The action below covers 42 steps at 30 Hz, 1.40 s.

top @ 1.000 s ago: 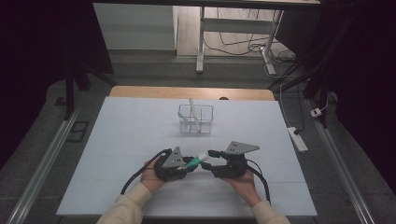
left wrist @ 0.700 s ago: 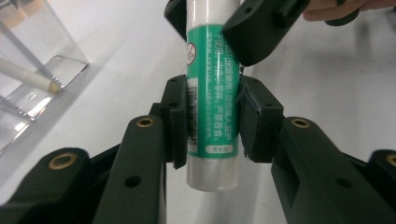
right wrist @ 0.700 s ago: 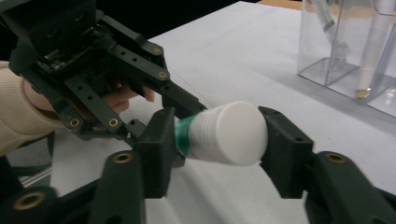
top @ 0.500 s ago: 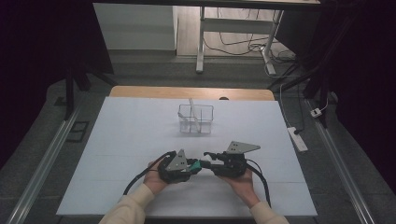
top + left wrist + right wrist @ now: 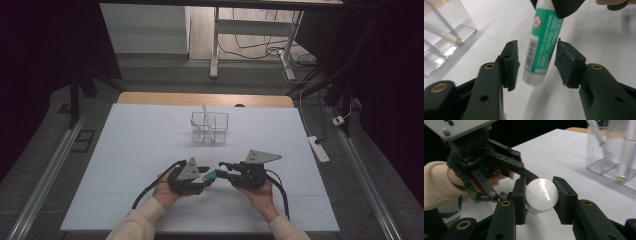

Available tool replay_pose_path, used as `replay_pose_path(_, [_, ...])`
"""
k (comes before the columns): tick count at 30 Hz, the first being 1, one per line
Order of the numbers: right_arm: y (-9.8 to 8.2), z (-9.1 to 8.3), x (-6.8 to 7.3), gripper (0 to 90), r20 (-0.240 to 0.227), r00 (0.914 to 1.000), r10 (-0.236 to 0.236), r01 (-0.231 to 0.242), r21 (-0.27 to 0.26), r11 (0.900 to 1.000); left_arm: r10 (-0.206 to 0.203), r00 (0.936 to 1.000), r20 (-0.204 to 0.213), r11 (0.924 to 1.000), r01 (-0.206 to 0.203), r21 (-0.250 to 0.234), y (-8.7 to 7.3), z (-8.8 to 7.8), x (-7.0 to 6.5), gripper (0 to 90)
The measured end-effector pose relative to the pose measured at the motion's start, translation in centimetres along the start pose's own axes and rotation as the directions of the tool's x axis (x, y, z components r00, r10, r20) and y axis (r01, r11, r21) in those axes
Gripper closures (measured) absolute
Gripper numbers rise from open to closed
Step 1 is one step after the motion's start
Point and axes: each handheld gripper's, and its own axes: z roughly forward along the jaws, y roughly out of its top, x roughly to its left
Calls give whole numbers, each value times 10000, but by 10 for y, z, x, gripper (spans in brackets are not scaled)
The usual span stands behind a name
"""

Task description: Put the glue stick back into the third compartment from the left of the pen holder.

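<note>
A green glue stick (image 5: 211,175) with a white cap (image 5: 541,195) hangs level between both grippers above the white table. My right gripper (image 5: 221,172) (image 5: 541,187) has just been closing, and its pads now press on the cap end. My left gripper (image 5: 205,176) (image 5: 537,47) has just been opening. The stick's green body (image 5: 541,42) stands between its jaws with a gap on each side. The right gripper's jaws (image 5: 564,6) clamp the far end at the top of the left gripper view.
A clear divided organiser (image 5: 210,127) (image 5: 444,37) (image 5: 614,152) holding pens stands at the table's middle back. The white table sheet (image 5: 140,150) stretches wide to either side. A power strip (image 5: 318,148) lies on the floor at the right.
Both hands stay where they were, tip to tip. The stick's light end, bare a second ago, now sits inside the right jaws, and only a short green stretch shows between the grippers.
</note>
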Motion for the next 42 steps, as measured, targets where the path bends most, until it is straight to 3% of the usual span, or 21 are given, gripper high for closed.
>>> replay_pose_path(6, [2, -8, -5, 642, 420, 9991, 63, -50, -295, 9996, -580, 9982, -177, 9982, 582, 107, -4, -11, 5, 447])
replay_pose_path(12, [5, -14, -9, 642, 530, 9986, 49, -22, -515, 9987, -976, 9940, -497, 9945, 993, 319, -12, -29, 8, 402])
replay_pose_path(18, [8, -18, -17, 641, 693, 9976, 20, 23, -621, 9981, -1147, 9909, -700, 9925, 1173, 343, -20, -50, 11, 374])
replay_pose_path(26, [10, -22, -23, 642, 960, 9954, -4, 65, -634, 9980, -1637, 9795, -1173, 9853, 1681, 292, -37, -73, 7, 350])
replay_pose_path(31, [18, -30, -19, 641, 1216, 9925, -88, 185, -788, 9967, -1698, 9758, -1377, 9837, 1763, 365, -52, -89, 5, 345])
replay_pose_path(42, [39, -34, -22, 641, 1477, 9890, -94, 281, -1247, 9918, -2198, 9563, -1927, 9738, 2269, 157, -77, -117, 14, 343])
